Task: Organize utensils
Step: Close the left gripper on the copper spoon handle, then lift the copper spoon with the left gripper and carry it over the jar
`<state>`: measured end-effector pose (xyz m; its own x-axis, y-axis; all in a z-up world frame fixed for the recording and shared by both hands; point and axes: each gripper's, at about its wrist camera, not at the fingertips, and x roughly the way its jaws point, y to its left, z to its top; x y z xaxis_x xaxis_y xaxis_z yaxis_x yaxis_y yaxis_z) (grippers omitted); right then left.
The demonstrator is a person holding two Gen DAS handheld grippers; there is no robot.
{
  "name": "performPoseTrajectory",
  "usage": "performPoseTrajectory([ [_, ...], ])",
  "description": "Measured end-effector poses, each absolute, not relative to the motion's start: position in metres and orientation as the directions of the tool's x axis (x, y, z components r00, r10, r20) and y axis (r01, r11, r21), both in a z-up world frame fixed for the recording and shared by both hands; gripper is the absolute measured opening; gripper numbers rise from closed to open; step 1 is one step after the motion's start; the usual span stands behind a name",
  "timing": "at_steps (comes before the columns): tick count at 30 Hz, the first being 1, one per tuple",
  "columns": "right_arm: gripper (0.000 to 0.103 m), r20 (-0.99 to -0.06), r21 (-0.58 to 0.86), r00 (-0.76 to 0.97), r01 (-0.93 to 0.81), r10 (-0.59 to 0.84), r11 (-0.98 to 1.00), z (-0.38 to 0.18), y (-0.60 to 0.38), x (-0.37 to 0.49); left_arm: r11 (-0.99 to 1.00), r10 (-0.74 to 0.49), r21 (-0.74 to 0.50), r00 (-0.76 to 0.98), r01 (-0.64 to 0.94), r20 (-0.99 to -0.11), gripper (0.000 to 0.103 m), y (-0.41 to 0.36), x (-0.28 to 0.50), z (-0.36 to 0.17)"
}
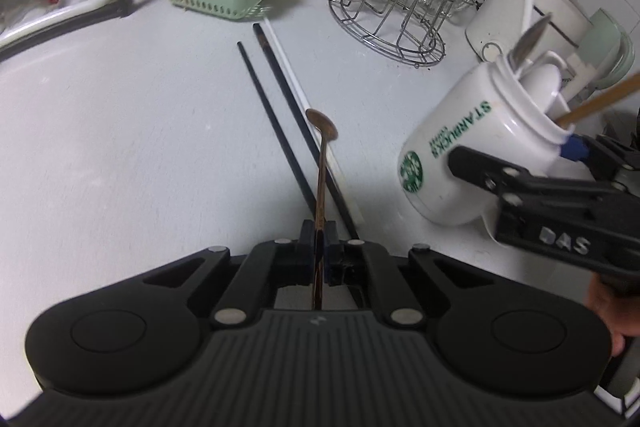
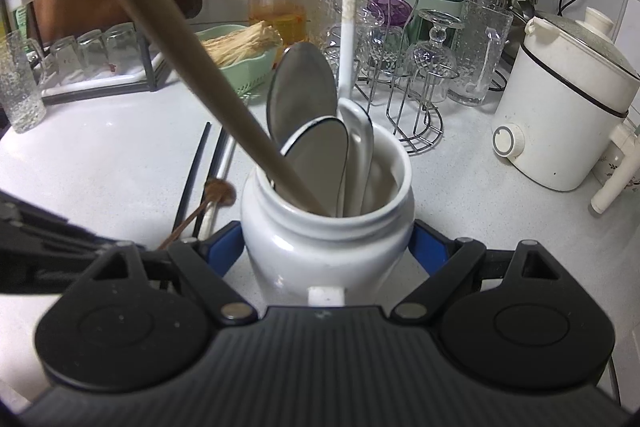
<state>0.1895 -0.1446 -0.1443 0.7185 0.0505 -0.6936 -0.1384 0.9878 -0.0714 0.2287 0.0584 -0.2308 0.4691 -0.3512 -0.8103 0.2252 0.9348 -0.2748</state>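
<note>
the left claw (image 1: 319,243) is pinching the handle of a small brown spoon (image 1: 321,125), its bowl raised just above the chopsticks (image 1: 276,123) lying on the bench (image 1: 120,147). the right claw (image 2: 326,247) is clamped round the white mug (image 2: 326,251), which already carries spoons and a wooden handle. looks like the pick-up step; next, i'd say, swing the spoon over to the mug's mouth and drop it in among the others.

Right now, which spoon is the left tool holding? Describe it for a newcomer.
Start at the white Starbucks ceramic jar. Beside it, black chopsticks lie on the pale grey countertop. The small brown wooden spoon is above them, the only brown, round-bowled utensil there.
</note>
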Motion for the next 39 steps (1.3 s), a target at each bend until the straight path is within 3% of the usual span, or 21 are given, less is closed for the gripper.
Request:
performPoseTrajectory([
  [11,0.091,-0.682,-0.081,0.729,-0.156,0.060,0.984,-0.145,-0.145,0.187,0.942,-0.336,-0.279,0.527,0.186,-0.781,0.002,0.064,0.213,-0.195],
  [28,0.091,-0.683,-0.084,0.727,-0.176,0.071,0.981,-0.145,-0.146,0.188,0.925,-0.357,-0.213,0.530,0.315,-0.769,0.000,0.055,0.236,-0.137],
  [39,0.091,-0.681,-0.088,0.729,-0.180,0.073,0.980,-0.146,-0.146,0.187,0.899,-0.380,-0.224,0.416,0.376,-0.826,0.002,0.063,0.254,-0.184],
])
